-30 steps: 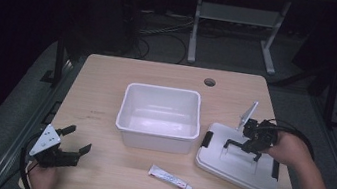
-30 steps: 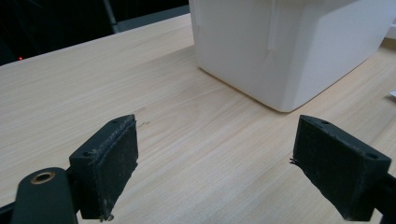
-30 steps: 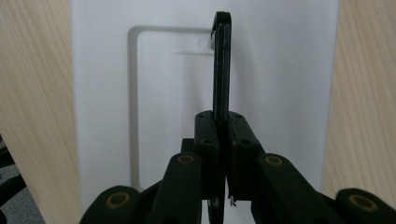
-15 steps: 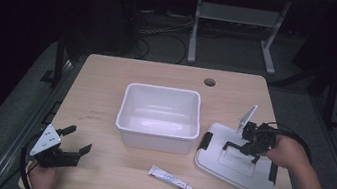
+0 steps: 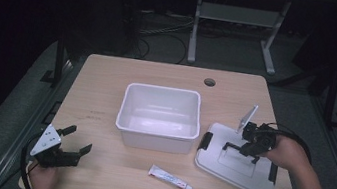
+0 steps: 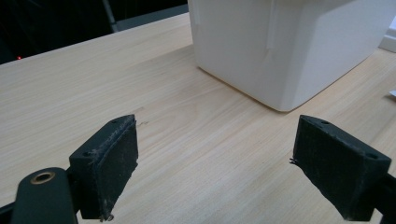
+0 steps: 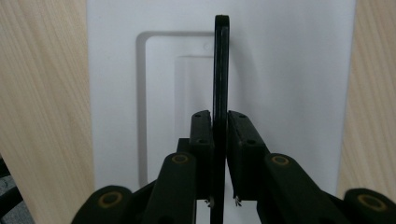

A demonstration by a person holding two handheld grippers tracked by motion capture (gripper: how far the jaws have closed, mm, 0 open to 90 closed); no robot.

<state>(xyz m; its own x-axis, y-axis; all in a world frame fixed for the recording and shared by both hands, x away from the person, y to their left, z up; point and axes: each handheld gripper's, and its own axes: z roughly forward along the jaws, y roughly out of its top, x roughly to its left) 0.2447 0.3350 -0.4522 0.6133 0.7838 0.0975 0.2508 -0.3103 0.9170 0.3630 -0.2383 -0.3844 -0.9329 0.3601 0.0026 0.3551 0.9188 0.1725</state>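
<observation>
A pale wooden surface (image 5: 106, 90) with a round hole (image 5: 210, 82) at its far edge stands in a dark room with cables on the floor behind. A white bin (image 5: 159, 116) sits mid-surface, nothing visible inside. Right of it lies a white lid (image 5: 227, 164) with a black handle (image 7: 220, 60). The right tongs (image 5: 242, 147) have just eased slightly, the handle between their pads. The left tongs (image 5: 73, 140) stand open near the front-left corner. A tube (image 5: 170, 178) lies in front of the bin.

You look down from above on the table (image 5: 106, 90). Your left gripper (image 6: 215, 163) camera faces the tub (image 6: 280, 46) low and near; your right gripper (image 7: 219, 140) camera stares closely onto the lid (image 7: 289, 70).
</observation>
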